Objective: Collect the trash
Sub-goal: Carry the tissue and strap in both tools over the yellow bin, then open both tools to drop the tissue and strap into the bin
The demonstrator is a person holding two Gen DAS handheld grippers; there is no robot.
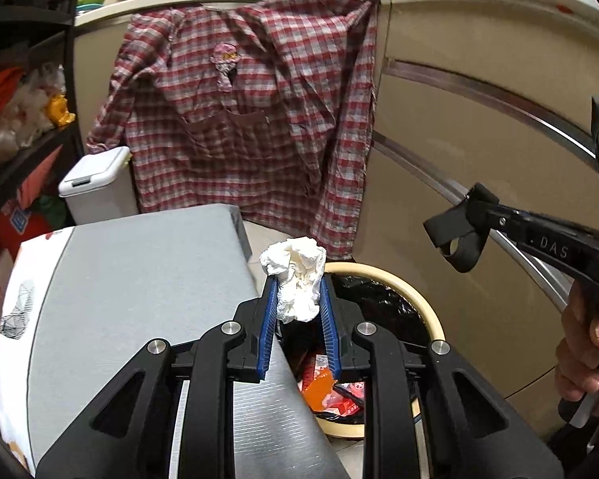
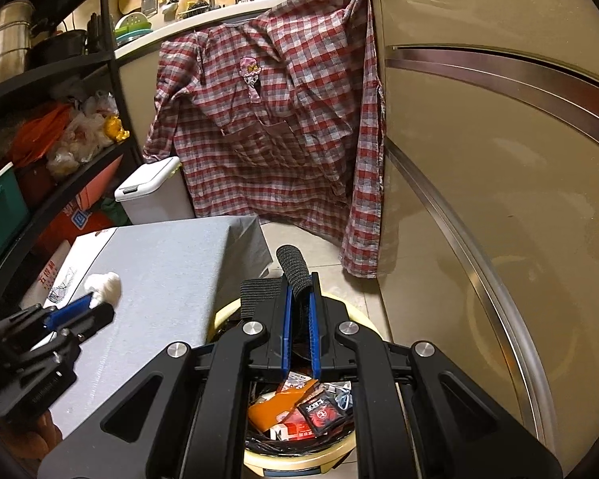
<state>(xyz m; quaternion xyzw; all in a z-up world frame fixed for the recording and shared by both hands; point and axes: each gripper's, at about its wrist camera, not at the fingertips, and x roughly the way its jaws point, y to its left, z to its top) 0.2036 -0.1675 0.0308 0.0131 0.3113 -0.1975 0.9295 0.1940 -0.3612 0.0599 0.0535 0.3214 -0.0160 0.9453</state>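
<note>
Left gripper jaws clamp crumpled tissue; right gripper jaws pinch black strap above bin

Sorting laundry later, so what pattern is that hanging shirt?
The shirt is red, white and grey plaid, clearest in the right wrist view.

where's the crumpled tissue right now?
In the left wrist view the crumpled tissue is pinched in the left gripper, at the grey table's right edge, beside the cream-rimmed trash bin.
</note>
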